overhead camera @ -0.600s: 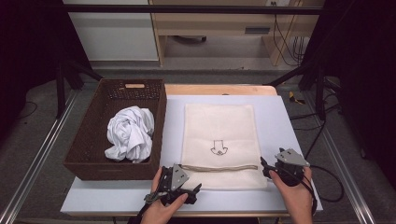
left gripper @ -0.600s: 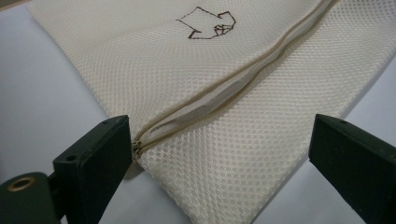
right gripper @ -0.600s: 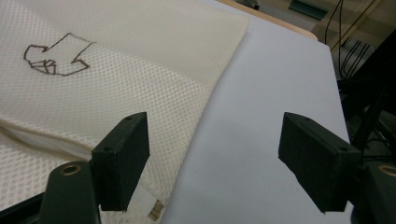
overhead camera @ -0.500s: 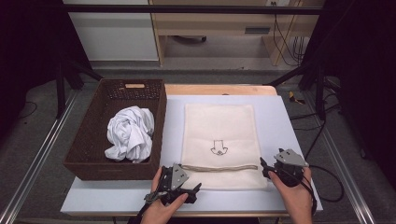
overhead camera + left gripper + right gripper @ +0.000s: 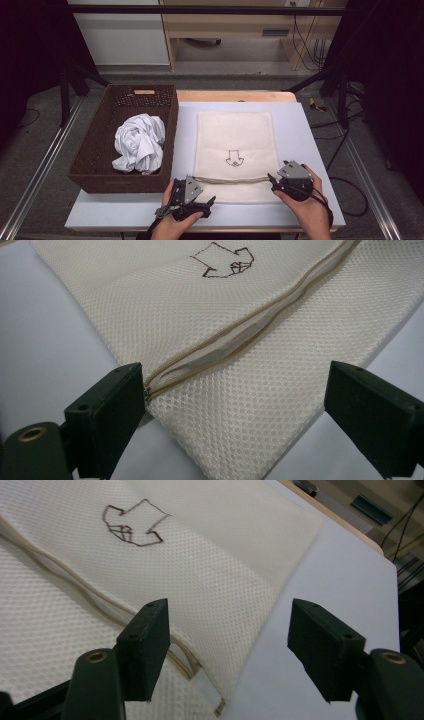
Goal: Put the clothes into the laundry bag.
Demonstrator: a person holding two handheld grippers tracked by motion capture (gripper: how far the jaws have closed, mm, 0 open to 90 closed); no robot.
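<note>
Presently on the surface [image 5: 310, 145], a pale blue-grey top with a wooden strip along its far edge:

Item 1. Mesh laundry bag [image 5: 235, 145], cream, lying flat at the middle of the surface, its long sides running from far edge to near edge. A small dark line drawing [image 5: 233, 158] is marked on its upper face. A zipper [image 5: 230, 179] crosses the bag near its near end, parallel to the near edge of the surface; in the left gripper view the zipper [image 5: 235, 332] gapes slightly along its length.

Item 2. Left hand-held gripper [image 5: 192, 197], held in a hand at the near edge, just at the bag's near left corner. Jaws stand apart, pressing on nothing; in the left gripper view the zipper's left end lies just beside one jaw, the bag's corner between the two.

Item 3. Right hand-held gripper [image 5: 280, 182], held in a hand at the bag's near right corner. Jaws stand apart, pressing on nothing; in the right gripper view the zipper's right end [image 5: 192, 667] and the bag's side edge lie between them.

Item 4. Woven basket [image 5: 100, 125], dark brown, along the left edge of the surface, just beside the bag.

Item 5. White garment [image 5: 140, 142], crumpled, inside the basket toward its near end.
</note>
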